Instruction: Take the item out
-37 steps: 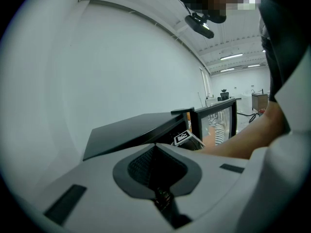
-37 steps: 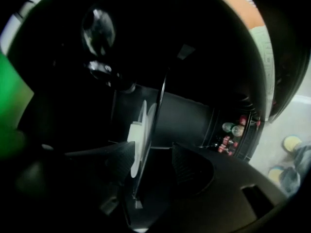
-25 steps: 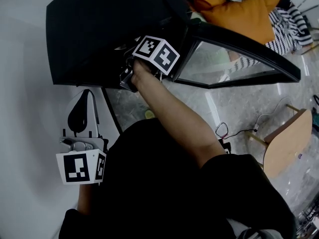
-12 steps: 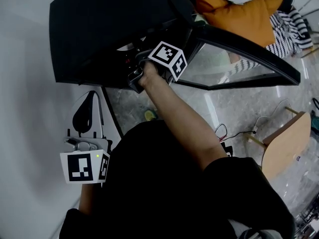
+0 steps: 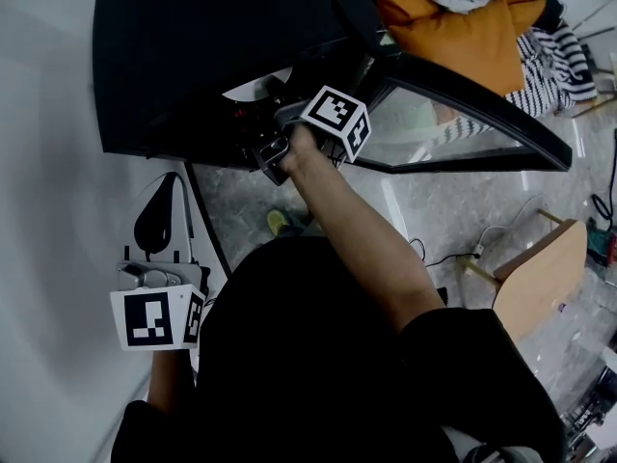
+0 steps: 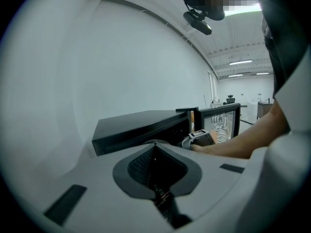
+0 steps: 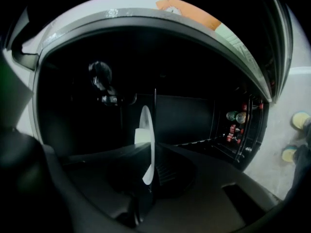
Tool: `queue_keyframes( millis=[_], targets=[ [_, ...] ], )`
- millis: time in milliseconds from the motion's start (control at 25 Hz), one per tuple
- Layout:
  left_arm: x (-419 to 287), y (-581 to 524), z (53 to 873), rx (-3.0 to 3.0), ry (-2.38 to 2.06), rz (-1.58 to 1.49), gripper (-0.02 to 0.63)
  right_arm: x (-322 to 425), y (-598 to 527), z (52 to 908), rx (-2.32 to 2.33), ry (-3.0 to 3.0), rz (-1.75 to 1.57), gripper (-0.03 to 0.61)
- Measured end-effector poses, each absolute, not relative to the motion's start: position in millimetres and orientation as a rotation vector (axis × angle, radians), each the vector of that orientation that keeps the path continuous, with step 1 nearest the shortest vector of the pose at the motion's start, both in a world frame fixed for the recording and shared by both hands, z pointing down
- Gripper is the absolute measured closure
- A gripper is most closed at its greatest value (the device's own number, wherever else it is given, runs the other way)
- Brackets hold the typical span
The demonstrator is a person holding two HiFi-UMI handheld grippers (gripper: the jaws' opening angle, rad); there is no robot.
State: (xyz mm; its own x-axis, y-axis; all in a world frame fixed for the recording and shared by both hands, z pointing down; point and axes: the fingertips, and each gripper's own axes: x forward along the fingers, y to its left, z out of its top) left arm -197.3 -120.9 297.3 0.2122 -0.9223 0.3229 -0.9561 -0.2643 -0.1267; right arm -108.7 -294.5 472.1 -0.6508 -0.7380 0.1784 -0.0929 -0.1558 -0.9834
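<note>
A black oven stands on the white counter with its glass door swung open to the right. My right gripper reaches into the oven's mouth. Its jaws are closing on a white plate, which stands edge-on between the pads of the right gripper. In the head view a strip of the white plate shows at the opening. My left gripper hangs low at the left over the counter, away from the oven. The left gripper is shut with nothing in it.
Small red and green parts sit at the right wall inside the oven. An orange cushion and striped cloth lie beyond the door. A wooden stool and a cable are on the grey floor at the right.
My right gripper has shifted a little right and down at the oven's mouth, and the plate's white edge now shows beside it. The left gripper has hardly moved.
</note>
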Motion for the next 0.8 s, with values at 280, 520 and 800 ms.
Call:
queue_keyframes(
  millis=[280,520,800],
  targets=[
    [-199.7,-123.4,304.2,2.349,-1.825,0.469,0.606,-87.9,-284.8,471.6,-0.918,1.734,-1.878,0.555],
    [-196.4,-129.0,308.5,2.352,-1.805,0.444,0.606,-71.8,-274.2,460.7,-0.866,1.837,-1.906,0.555],
    [-191.8,-133.2,311.5,2.348,-1.805,0.401,0.606,-63.5,-251.8,450.1,-0.790,1.989,-1.924,0.555]
  ],
)
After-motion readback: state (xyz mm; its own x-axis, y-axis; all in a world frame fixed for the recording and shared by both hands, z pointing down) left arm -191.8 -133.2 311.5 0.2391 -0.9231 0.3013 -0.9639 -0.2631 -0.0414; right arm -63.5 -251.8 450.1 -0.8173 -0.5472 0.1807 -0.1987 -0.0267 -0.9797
